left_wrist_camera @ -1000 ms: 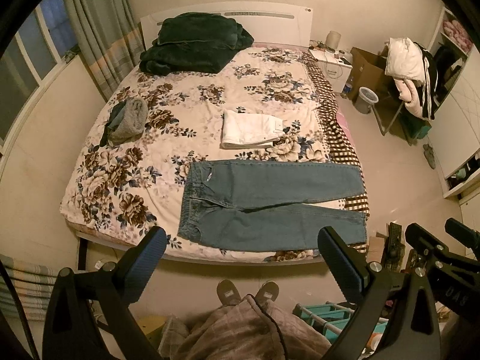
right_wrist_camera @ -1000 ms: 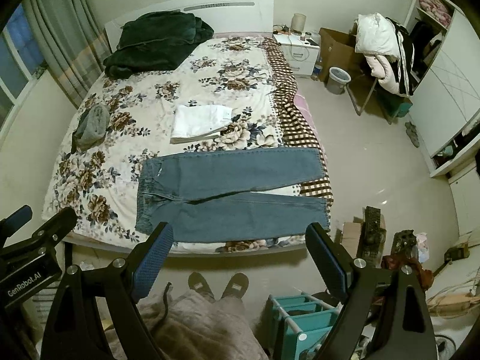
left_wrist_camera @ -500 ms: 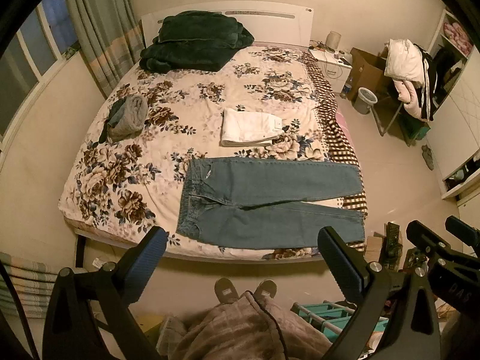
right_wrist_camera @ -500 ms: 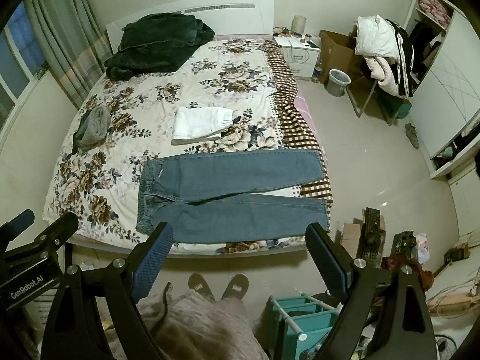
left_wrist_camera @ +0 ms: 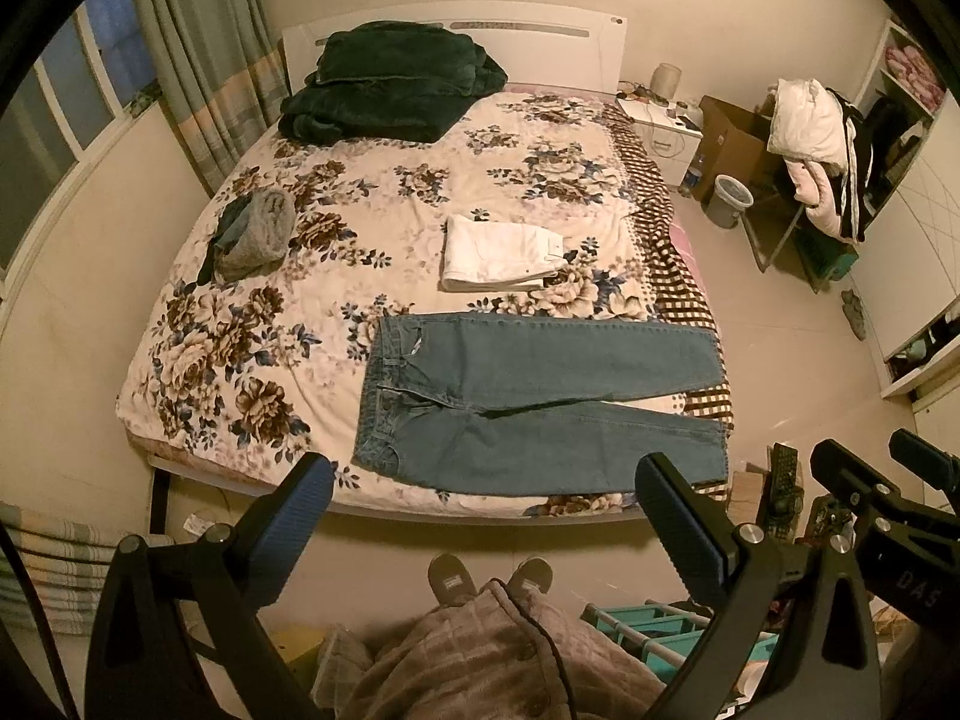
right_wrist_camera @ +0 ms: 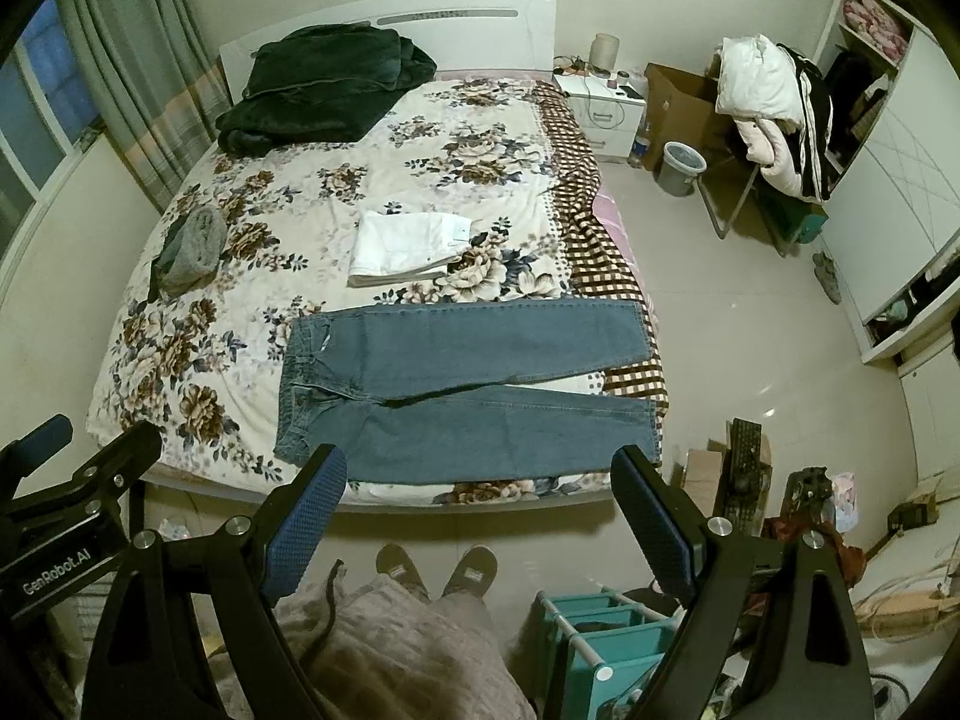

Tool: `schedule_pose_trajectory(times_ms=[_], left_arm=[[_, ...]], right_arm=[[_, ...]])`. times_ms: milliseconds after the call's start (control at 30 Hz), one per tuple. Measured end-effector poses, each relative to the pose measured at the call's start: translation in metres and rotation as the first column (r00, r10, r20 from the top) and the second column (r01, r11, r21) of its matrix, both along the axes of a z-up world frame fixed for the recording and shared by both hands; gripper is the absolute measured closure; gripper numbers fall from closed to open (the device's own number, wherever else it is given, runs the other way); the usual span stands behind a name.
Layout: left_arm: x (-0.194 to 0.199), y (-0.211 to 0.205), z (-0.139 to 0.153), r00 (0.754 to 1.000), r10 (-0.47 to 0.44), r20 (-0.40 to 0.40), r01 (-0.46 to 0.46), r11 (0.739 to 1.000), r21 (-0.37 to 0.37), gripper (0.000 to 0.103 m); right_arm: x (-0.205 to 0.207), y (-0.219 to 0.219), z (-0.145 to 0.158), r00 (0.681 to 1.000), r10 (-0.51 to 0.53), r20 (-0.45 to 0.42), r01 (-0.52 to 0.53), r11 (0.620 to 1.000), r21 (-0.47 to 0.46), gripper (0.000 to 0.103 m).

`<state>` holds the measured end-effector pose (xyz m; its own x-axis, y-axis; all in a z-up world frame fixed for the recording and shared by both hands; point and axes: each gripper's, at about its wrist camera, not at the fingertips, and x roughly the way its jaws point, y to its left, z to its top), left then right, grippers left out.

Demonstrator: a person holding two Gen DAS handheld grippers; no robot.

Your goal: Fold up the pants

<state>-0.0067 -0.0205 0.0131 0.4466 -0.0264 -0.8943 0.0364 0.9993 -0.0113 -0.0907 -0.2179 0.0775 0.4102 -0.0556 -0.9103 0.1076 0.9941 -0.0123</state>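
Note:
Blue jeans (left_wrist_camera: 528,402) lie flat along the near edge of the floral bed (left_wrist_camera: 240,360), waistband to the left, the two legs spread slightly apart to the right; they also show in the right wrist view (right_wrist_camera: 456,396). My left gripper (left_wrist_camera: 480,510) is open and empty, held high above the floor in front of the bed. My right gripper (right_wrist_camera: 477,498) is also open and empty, beside it; part of it shows at the right of the left wrist view (left_wrist_camera: 870,492). Neither touches the jeans.
Folded white pants (left_wrist_camera: 498,252) lie mid-bed. A grey garment (left_wrist_camera: 252,234) lies at the left, a dark green blanket (left_wrist_camera: 384,84) by the headboard. A teal rack (right_wrist_camera: 600,636) and floor clutter (right_wrist_camera: 744,468) stand at the right. My slippered feet (right_wrist_camera: 435,567) are below.
Both views have shifted slightly; the bed and jeans sit a little higher in frame. The jeans have not moved and both grippers stay open.

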Motion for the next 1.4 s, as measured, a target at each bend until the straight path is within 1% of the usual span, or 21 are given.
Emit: schedule_pose_trajectory(times_ms=[400,533,667,733,833,867,933,1067,1100,1233,1267,1333,1367,1400], left_arm=[[-0.003,0.000,-0.001,1.000,0.002,-0.002,-0.002,1.000,-0.002,0.000],[-0.009,-0.007,0.000,1.000,0.004,-0.009,-0.004,1.000,-0.005,0.000],[-0.010,-0.010,-0.003,1.000,0.003,-0.007,-0.003,1.000,-0.007,0.000],[-0.006,-0.013,-0.009,1.000,0.002,0.017,-0.002,1.000,0.014,0.000],[0.017,-0.005,-0.027,0.998,0.010,0.057,-0.012,1.000,0.025,0.000],[0.024,-0.003,-0.032,0.998,0.009,0.058,-0.010,1.000,0.019,0.000],[0.038,-0.004,-0.045,0.997,0.011,0.070,-0.013,1.000,0.025,0.000],[0.073,0.002,-0.068,0.999,0.006,0.047,-0.007,1.000,0.018,0.000],[0.082,0.002,-0.077,0.999,0.000,0.036,0.000,1.000,0.003,0.000],[0.123,0.009,-0.107,1.000,0.017,0.008,-0.017,1.000,0.003,0.000],[0.131,0.009,-0.114,1.000,0.025,0.001,-0.025,1.000,0.013,0.000],[0.151,0.005,-0.133,0.999,0.038,-0.019,-0.038,0.999,0.009,0.000],[0.161,0.003,-0.143,0.998,0.051,-0.024,-0.050,0.999,0.022,0.000],[0.173,-0.002,-0.157,0.998,0.057,-0.029,-0.057,0.998,0.031,0.000]], right_arm=[[-0.002,0.003,0.002,1.000,-0.003,0.001,0.003,1.000,-0.001,0.011],[-0.003,0.004,0.000,1.000,-0.003,-0.008,0.003,1.000,0.001,0.011],[-0.002,0.003,-0.008,1.000,-0.008,-0.015,0.008,1.000,0.002,0.011],[0.003,0.003,-0.013,1.000,-0.019,-0.015,0.019,1.000,0.004,0.011],[0.016,0.001,-0.024,0.998,-0.066,0.011,0.066,0.998,0.006,0.011],[0.022,0.000,-0.027,0.997,-0.075,0.014,0.074,0.997,0.007,0.011],[0.037,-0.001,-0.040,0.994,-0.108,0.026,0.107,0.994,0.016,0.011],[0.078,-0.009,-0.071,0.984,-0.171,0.049,0.170,0.985,0.024,0.011],[0.086,-0.011,-0.078,0.982,-0.181,0.054,0.180,0.984,0.021,0.011],[0.132,-0.020,-0.117,0.980,-0.192,0.054,0.193,0.981,-0.004,0.011],[0.144,-0.023,-0.129,0.981,-0.190,0.041,0.190,0.982,0.005,0.011],[0.172,-0.031,-0.154,0.983,-0.181,0.023,0.180,0.983,0.018,0.011],[0.186,-0.035,-0.168,0.985,-0.174,0.013,0.173,0.985,0.016,0.011],[0.205,-0.041,-0.188,0.986,-0.165,-0.001,0.165,0.986,0.015,0.011]])
